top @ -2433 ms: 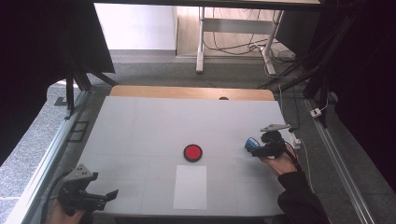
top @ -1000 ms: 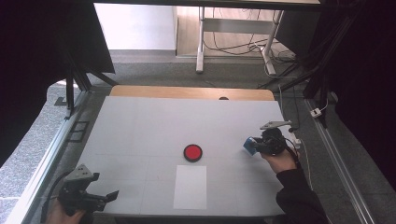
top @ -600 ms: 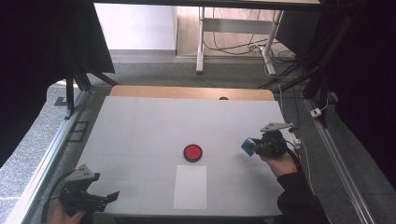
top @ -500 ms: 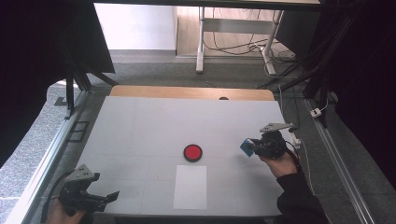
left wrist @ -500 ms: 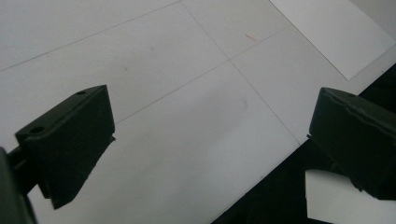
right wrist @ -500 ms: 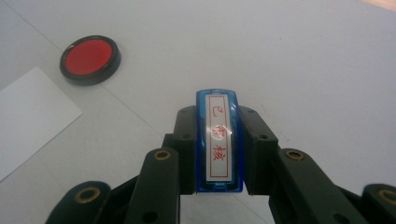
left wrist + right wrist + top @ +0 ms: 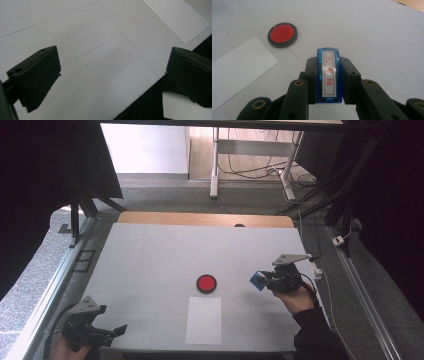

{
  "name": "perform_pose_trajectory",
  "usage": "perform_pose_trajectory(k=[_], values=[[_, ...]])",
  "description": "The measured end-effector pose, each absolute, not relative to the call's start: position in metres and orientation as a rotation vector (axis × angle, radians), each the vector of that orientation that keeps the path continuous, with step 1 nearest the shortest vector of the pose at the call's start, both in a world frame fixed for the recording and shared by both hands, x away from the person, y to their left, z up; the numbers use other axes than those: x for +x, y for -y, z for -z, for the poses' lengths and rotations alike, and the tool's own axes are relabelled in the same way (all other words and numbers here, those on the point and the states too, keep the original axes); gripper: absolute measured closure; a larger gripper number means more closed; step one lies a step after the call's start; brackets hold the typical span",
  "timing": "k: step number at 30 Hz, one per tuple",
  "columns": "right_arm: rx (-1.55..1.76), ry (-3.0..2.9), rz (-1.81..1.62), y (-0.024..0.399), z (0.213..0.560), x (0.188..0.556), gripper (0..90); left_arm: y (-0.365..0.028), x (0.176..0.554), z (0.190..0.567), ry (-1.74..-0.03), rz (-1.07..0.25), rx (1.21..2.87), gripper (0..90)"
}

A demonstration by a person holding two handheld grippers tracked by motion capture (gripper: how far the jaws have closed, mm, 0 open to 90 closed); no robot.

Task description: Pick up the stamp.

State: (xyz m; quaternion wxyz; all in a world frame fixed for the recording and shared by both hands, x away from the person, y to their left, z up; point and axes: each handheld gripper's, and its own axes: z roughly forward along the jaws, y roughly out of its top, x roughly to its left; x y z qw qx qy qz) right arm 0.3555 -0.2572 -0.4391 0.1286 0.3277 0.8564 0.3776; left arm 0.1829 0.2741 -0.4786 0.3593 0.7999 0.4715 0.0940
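Observation:
My right gripper (image 7: 265, 280) at the table's right side is shut on a flat blue stamp (image 7: 258, 280) with a white label in red characters (image 7: 329, 75); its jaws clamp the stamp's two flat sides, and it hangs a little above the white table (image 7: 165, 255). A round red ink pad in a black rim (image 7: 206, 283) lies at mid-table, to the left of the stamp, also ahead and to the left in the right gripper view (image 7: 282, 34). A white paper sheet (image 7: 204, 320) lies just in front of the pad. My left gripper (image 7: 120, 330) rests open at the front left corner, nothing between its jaws.
The table's front edge (image 7: 140, 97) runs close under the left gripper's jaws. A wooden strip (image 7: 205, 219) borders the far edge. Metal rails (image 7: 50, 290) flank the table, and cables lie on the floor at the right (image 7: 340, 240).
My right gripper has carried the blue stamp leftward toward the red pad and lifted it slightly. The left gripper has stayed where it was.

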Motion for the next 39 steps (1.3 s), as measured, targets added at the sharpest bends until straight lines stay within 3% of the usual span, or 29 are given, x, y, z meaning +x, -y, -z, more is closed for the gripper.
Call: perform_pose_trajectory(k=[39], values=[[0.655, -2.670, -1.233, 0.173, 0.429, 0.317, 70.5, -0.275, 0.184, 0.479, -1.215, -0.225, 2.060, 0.0]])
